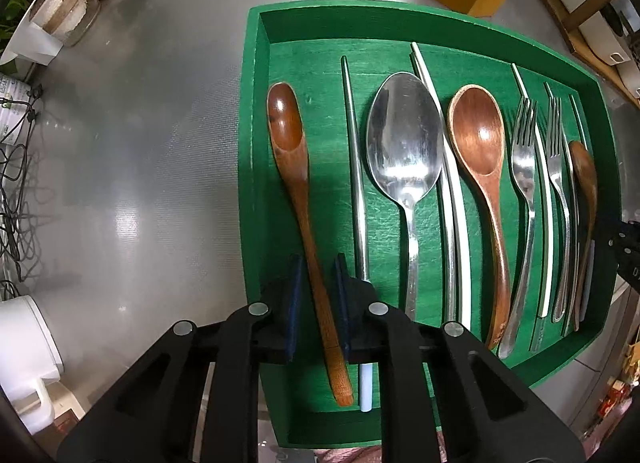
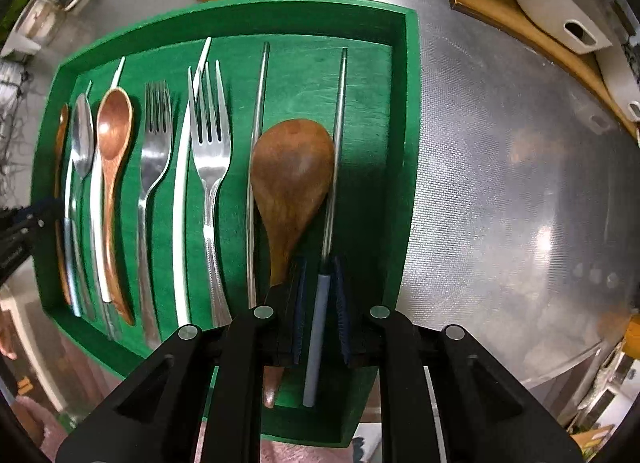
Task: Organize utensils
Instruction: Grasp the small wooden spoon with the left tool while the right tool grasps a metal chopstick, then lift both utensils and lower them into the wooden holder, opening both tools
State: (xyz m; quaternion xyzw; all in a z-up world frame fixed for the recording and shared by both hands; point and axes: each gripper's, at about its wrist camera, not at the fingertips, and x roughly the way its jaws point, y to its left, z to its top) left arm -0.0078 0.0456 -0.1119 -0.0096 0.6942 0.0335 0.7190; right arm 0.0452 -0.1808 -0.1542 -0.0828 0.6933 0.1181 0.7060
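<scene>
Straddling the dark wooden spoon (image 1: 298, 219) handle, left gripper (image 1: 318, 303) narrowly parted, right gripper (image 2: 320, 303) clamping the metal chopstick (image 2: 334, 167) at 6 o'clock of the green tray (image 2: 408, 143).

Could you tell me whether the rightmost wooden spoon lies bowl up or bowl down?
Bowl down: the wooden spoon shows its rounded back.

Green tray (image 1: 256, 111): painted wood, matt, grain and brush streaks visible on floor. Countertop (image 1: 152, 151): brushed metal, fine textured pattern, soft glare. Large spoon (image 1: 402, 143) and forks (image 2: 210, 135): polished metal, mirror-glossy. Chopstick (image 2: 338, 135): satin metal with matt grey grip end. Wooden spoon (image 1: 290, 151): dark, lacquered, glossy. Round-bowled wooden spoon (image 1: 478, 131): lighter, semi-gloss. Gripper fingers (image 1: 294, 303): matt black plastic, ribbed dark blue pads.
</scene>
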